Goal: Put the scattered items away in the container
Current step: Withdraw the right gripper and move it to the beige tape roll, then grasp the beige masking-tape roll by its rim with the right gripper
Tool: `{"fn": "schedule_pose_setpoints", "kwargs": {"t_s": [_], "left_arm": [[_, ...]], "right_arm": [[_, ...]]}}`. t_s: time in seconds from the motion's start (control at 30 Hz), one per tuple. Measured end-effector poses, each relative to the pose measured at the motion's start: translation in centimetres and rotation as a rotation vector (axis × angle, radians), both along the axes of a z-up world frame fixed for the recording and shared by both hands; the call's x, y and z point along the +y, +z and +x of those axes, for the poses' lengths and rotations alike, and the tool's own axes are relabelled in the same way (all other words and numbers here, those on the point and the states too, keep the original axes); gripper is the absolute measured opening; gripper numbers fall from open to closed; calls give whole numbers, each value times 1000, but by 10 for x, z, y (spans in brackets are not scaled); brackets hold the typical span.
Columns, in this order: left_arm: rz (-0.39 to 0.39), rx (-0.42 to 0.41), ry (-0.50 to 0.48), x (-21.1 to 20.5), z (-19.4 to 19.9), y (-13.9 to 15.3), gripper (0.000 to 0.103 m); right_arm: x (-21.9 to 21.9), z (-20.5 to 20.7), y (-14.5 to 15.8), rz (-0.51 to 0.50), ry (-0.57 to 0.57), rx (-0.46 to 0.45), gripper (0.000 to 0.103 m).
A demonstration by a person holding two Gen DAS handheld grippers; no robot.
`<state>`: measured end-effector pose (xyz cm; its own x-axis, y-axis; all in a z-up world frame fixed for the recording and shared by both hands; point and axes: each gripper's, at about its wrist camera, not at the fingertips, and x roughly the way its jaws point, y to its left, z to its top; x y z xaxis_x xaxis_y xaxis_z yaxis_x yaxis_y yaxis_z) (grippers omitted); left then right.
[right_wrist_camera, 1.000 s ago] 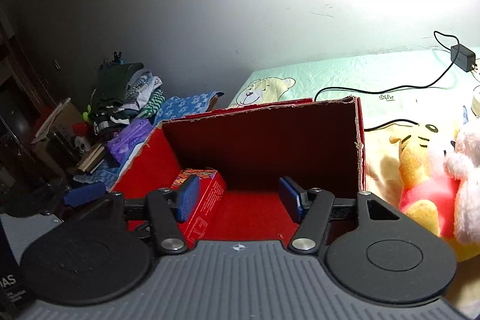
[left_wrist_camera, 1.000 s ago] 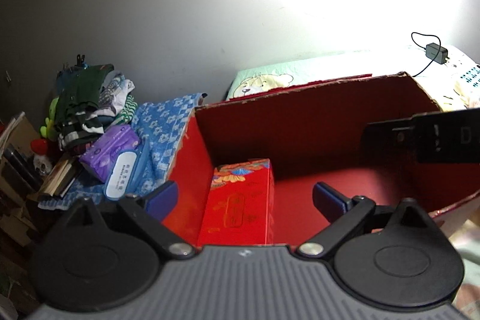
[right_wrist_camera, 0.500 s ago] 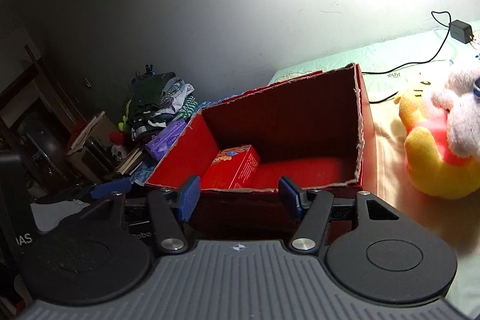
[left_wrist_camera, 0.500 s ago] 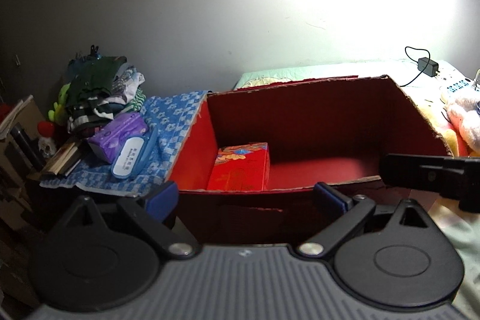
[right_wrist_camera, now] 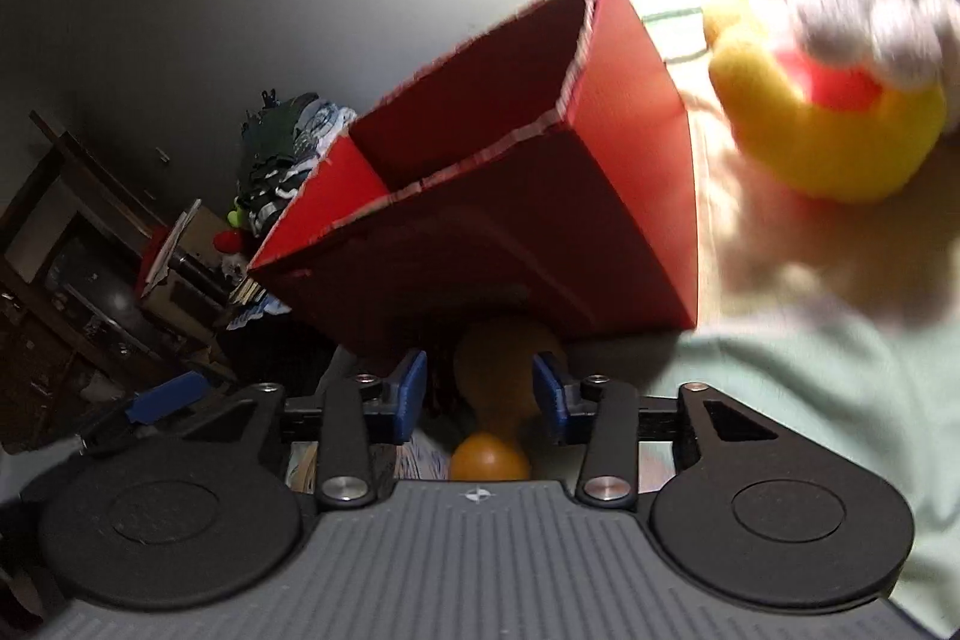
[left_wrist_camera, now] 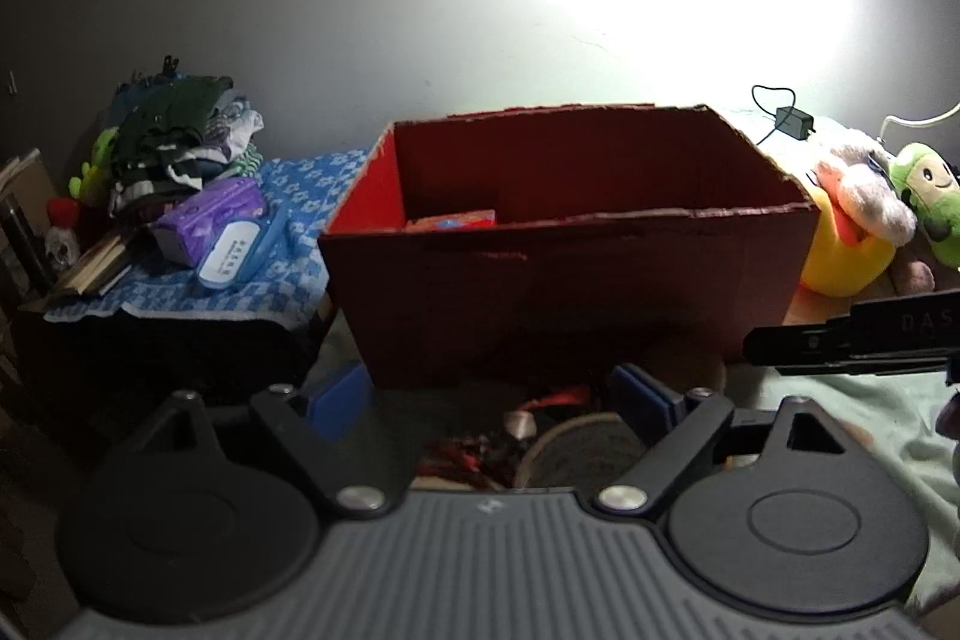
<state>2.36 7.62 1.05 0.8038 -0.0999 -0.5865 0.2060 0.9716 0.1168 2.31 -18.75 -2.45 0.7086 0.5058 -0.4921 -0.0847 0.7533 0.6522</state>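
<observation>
We find the right tool (right_wrist_camera: pixel 480 394) low in front of the red box (right_wrist_camera: pixel 630 160), its blue pads spread wide and standing either side of an orange rounded item (right_wrist_camera: pixel 507 370) without touching it. We judge this to be the pick-up step. To do it well, the pads should go down past the widest part of the item before closing, since a smooth rounded body is likely to slip out of a shallow pinch. Centre the item between the pads first; the box's near wall is just beyond, so the lift should go straight up before travelling over the rim.

The left tool (left_wrist_camera: pixel 501 394) is also open and empty, held in front of the red box (left_wrist_camera: pixel 570 292) over dim clutter we cannot identify. Inside the box a red printed carton (left_wrist_camera: pixel 453 220) shows at the left rear.

The items lie on a bed with a pale green sheet (right_wrist_camera: pixel 810 400). A yellow plush toy (right_wrist_camera: pixel 828 136) sits right of the box, near a green plush (left_wrist_camera: pixel 924 196). Left of the box, a blue patterned cloth (left_wrist_camera: pixel 288 244) carries a purple packet (left_wrist_camera: pixel 210 214), with folded clothing (left_wrist_camera: pixel 174 136) behind. The wall is bare and strongly lit in one patch; the picture from the right tool is motion-blurred.
</observation>
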Motion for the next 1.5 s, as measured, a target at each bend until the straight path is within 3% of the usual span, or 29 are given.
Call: {"fn": "schedule_pose_setpoints", "kwargs": {"t_s": [0.07,0.2,0.3,0.4,0.5,0.9,1.23,1.5], "left_arm": [[-15,33,-24,4,-7,-9,85],[-55,140,-33,12,-8,-30,63],[-103,224,-30,16,1,-44,53],[-141,249,-33,15,5,-49,50],[-165,265,-53,14,7,-51,40],[-143,264,-25,8,16,-60,33],[-138,249,-36,5,7,-50,16],[-140,195,-79,-6,-7,-29,13]], "right_arm": [[2,-4,-3,21,25,-3,38],[15,-8,2,8,85,-41,32],[30,-8,5,-23,135,-64,31],[45,-7,9,-89,150,-90,31],[55,-3,7,-112,170,-95,26],[71,8,-8,-178,149,-55,23],[66,-6,4,-210,137,-107,17],[62,-25,28,-253,95,-191,17]]}}
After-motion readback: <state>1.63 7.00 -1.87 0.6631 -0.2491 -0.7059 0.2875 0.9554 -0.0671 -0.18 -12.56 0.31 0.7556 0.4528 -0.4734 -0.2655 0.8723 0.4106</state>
